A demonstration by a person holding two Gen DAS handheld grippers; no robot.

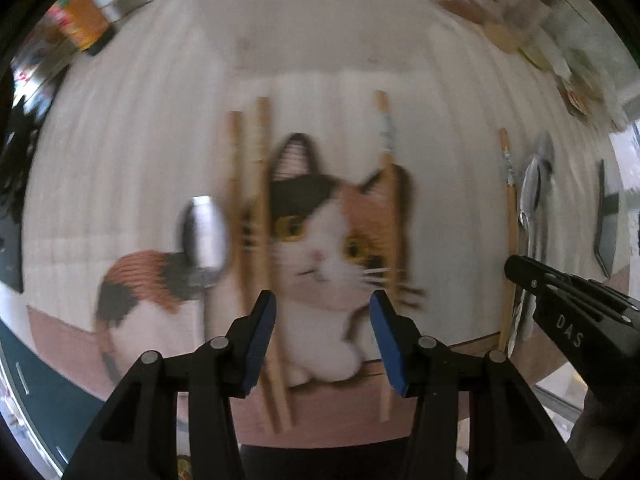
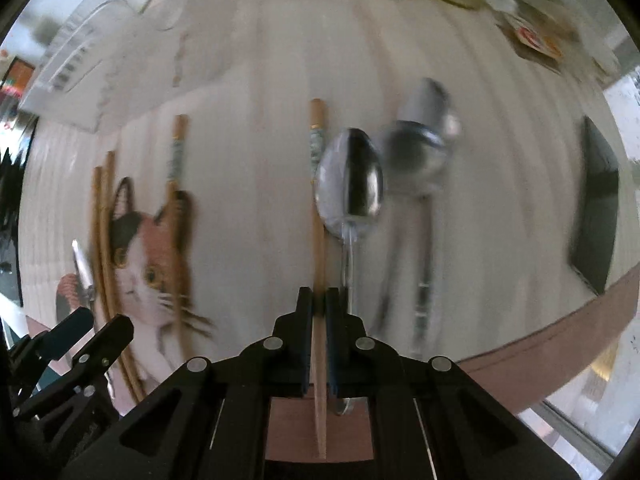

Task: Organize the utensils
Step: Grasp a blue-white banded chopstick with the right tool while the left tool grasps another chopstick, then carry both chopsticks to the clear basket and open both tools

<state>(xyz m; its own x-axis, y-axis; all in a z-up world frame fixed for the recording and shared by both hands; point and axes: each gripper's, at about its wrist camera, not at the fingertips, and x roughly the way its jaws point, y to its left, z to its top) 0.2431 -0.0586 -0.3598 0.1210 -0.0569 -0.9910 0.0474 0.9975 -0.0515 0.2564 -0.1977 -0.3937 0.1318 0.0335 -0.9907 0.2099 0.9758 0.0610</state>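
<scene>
- Between the right gripper's (image 2: 319, 300) blue pads: one wooden chopstick (image 2: 319, 240) with a patterned band near its top, clamped, running straight up the right wrist view and on below the jaws.
- Just right of that chopstick, a steel spoon (image 2: 349, 184) lies bowl-up; its handle passes beside the right finger. Whether it touches the chopstick cannot be told.
- Further right, two more spoons (image 2: 420, 160), blurred, overlapping, handles toward the camera.
- Left gripper (image 1: 323, 320): jaws apart, nothing between the pads; below the gap is the printed cat's face (image 1: 320, 240).
- Beside its left finger, a pair of plain chopsticks (image 1: 256, 200) side by side, passing under the finger tip; a banded chopstick (image 1: 386, 160) runs past its right finger.
- Left of the pair, a spoon (image 1: 202, 236) bowl-up over the cat's orange back.
- Surface: a white ribbed placemat (image 1: 140, 140) printed with a calico cat, on a pinkish-brown table (image 2: 540, 348) with a curved edge.
- A dark flat object (image 2: 598, 200) sits on the mat's far right.
- Room, all blurred: an orange packet (image 1: 82, 20) at upper left of the left wrist view, small packets or cards (image 2: 536, 36) along the far table edge, bright window light (image 2: 624, 120) at right.
</scene>
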